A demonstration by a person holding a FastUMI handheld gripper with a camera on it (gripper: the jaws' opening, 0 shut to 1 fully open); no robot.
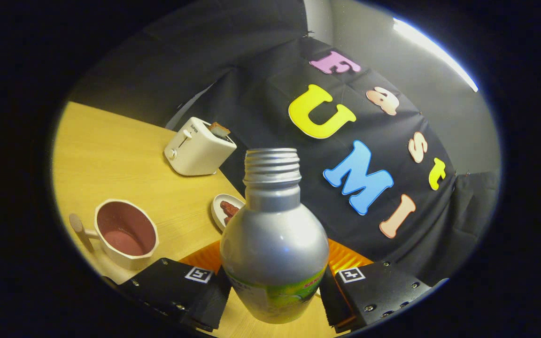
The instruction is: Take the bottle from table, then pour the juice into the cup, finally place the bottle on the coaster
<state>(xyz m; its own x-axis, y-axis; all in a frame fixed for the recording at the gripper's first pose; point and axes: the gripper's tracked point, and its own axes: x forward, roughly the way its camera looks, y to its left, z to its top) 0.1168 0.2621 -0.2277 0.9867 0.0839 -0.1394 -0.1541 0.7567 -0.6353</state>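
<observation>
Silver aluminium, uncapped and threaded at the neck, the juice bottle [274, 244] stands upright between the two fingers of the gripper [274, 293], which are clenched on its labelled lower body, one pad on each side. Behind the bottle, just beyond the fingers, the orange ribbed coaster [345, 260] lies on the wooden table [111, 150]. Ahead and to the left of the left finger sits the cream cup [126, 233] with a pink inside and a side handle. Further beyond are a small plate of food [226, 211] and a white toaster [199, 147] holding a slice of toast.
</observation>
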